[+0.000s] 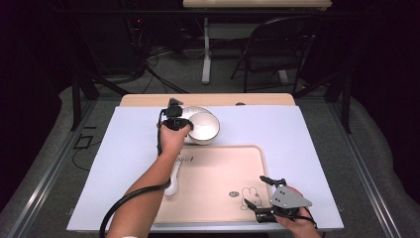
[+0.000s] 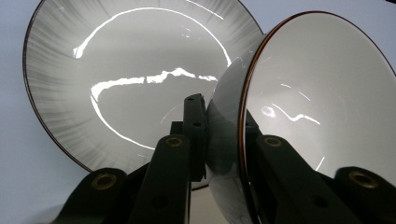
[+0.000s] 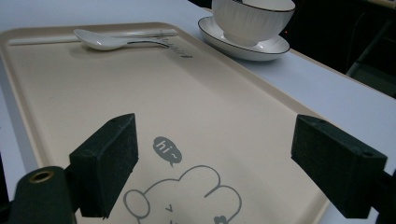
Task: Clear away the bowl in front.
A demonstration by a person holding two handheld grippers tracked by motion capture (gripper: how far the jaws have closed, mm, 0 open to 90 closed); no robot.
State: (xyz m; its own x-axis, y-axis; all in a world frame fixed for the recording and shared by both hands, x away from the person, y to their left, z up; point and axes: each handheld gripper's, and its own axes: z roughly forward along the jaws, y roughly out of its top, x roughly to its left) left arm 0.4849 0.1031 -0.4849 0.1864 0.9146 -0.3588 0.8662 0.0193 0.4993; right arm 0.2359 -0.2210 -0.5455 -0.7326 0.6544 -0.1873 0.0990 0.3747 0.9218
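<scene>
A white ribbed bowl (image 1: 204, 127) with a dark rim is over a matching plate (image 1: 189, 111) at the table's far middle. My left gripper (image 1: 186, 125) is shut on the bowl's rim (image 2: 243, 116), one finger (image 2: 194, 121) outside the wall and the other inside. The bowl (image 2: 317, 93) tilts beside the plate (image 2: 116, 70); whether its foot touches the plate I cannot tell. My right gripper (image 1: 254, 191) stands open over the near right corner of a beige tray (image 1: 213, 168), its pads (image 3: 109, 158) wide apart with nothing between them. A white spoon (image 3: 102, 41) lies at the tray's (image 3: 187, 93) far edge.
A pale blue sheet (image 1: 297, 134) covers the table, with bare room to the left and right of the tray. A cartoon print (image 3: 187, 196) marks the tray under my right gripper (image 3: 215, 158). A chair (image 1: 277, 49) and a table leg stand beyond the far edge.
</scene>
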